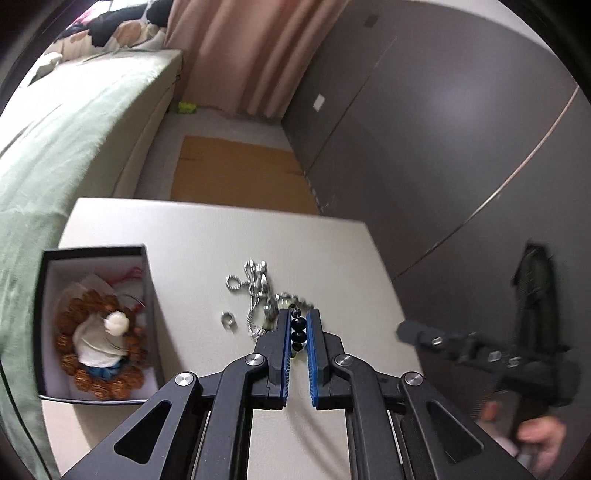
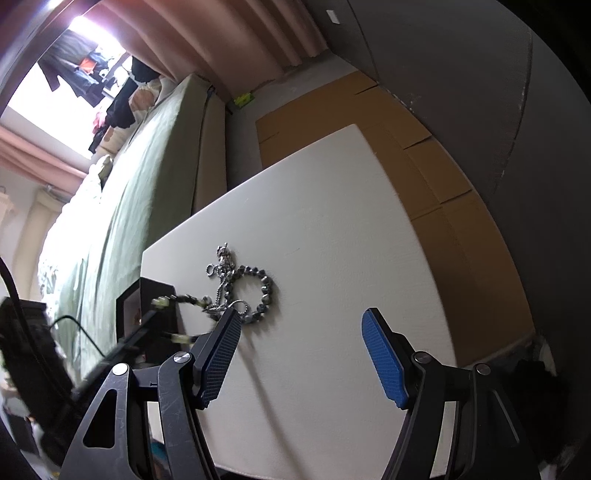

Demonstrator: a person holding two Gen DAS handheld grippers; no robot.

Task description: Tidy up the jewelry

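This is a bedroom in a home. A bed (image 1: pixel 74 122) with a green cover runs along one side, pillows (image 1: pixel 110 33) piled at its head. Pink curtains (image 1: pixel 243 55) hang to the floor, and clothes (image 2: pixel 85 70) dry on a line at the bright window (image 2: pixel 33 107). Flattened cardboard (image 1: pixel 240 177) lies on the pale floor beside dark grey cupboard doors (image 1: pixel 443 129). A small white bench (image 2: pixel 332 240) stands next to the bed, jewelry (image 1: pixel 258 291) spread on it.

Bare tabletop (image 2: pixel 332 229) lay open right of the chains (image 2: pixel 236 284). On the left, a box (image 1: pixel 147 280) stood near the edge; a ring (image 1: pixel 229 320) lay between.
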